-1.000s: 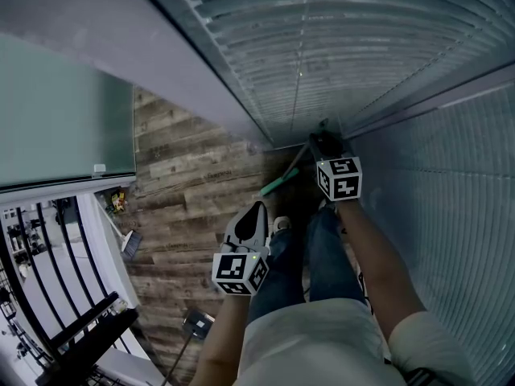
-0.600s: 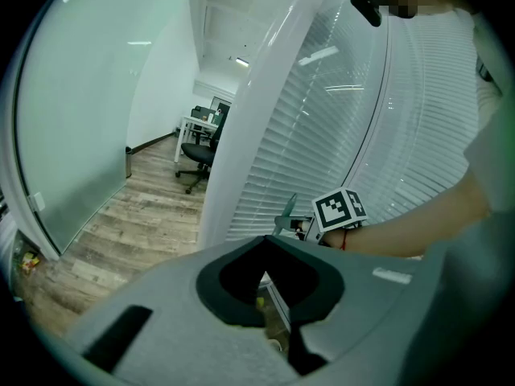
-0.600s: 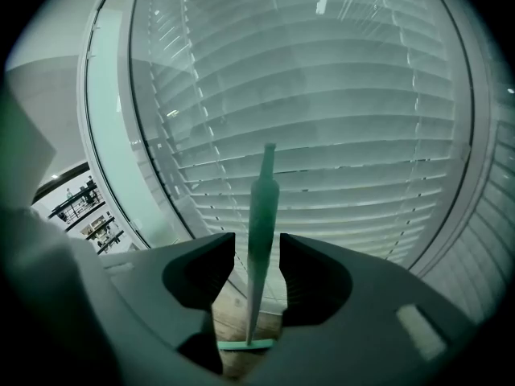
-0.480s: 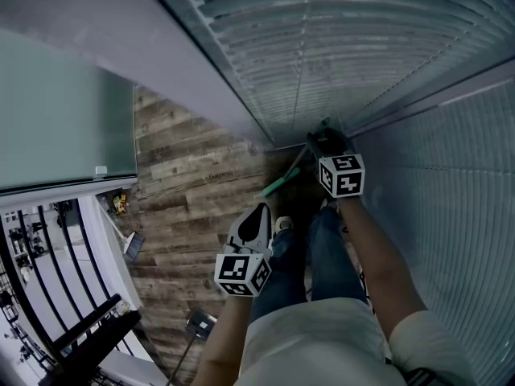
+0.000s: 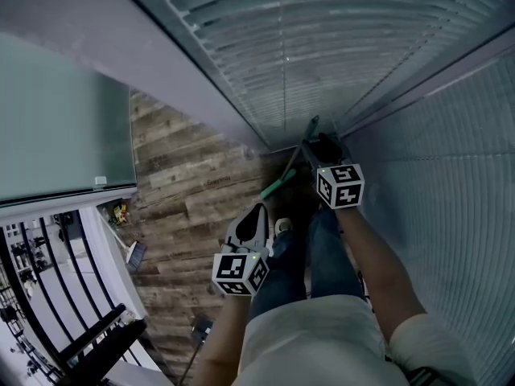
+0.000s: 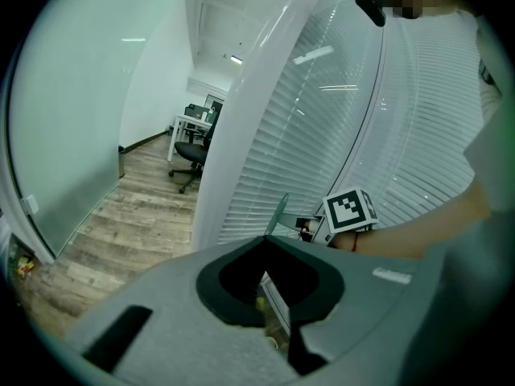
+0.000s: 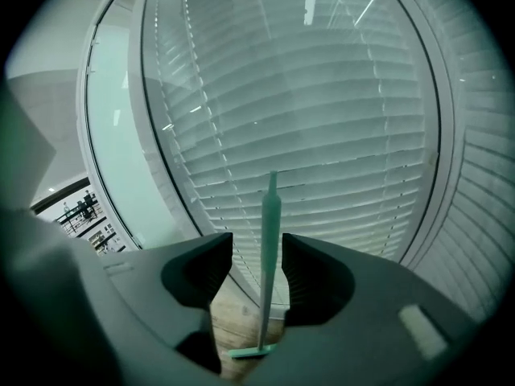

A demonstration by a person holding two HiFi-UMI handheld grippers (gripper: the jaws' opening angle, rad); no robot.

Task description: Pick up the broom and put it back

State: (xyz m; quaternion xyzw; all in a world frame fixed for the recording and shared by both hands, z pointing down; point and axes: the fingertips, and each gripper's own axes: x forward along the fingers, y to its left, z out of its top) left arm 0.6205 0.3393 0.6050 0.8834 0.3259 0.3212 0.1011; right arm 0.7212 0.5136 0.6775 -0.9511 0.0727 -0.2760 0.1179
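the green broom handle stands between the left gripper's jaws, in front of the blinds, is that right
Not the left. The green broom handle stands between the right gripper's jaws, in front of the blinds, as the right gripper view shows. The left gripper has its jaws together with nothing between them.

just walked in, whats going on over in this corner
A person stands in a corner lined with white slatted blinds, a gripper in each hand. The right gripper has its jaws open around the handle of the slim green broom, with gaps on both sides, so it is not clamped. The broom stands nearly upright, head down on the wooden plank floor. The left gripper is shut on nothing, near the person's legs.
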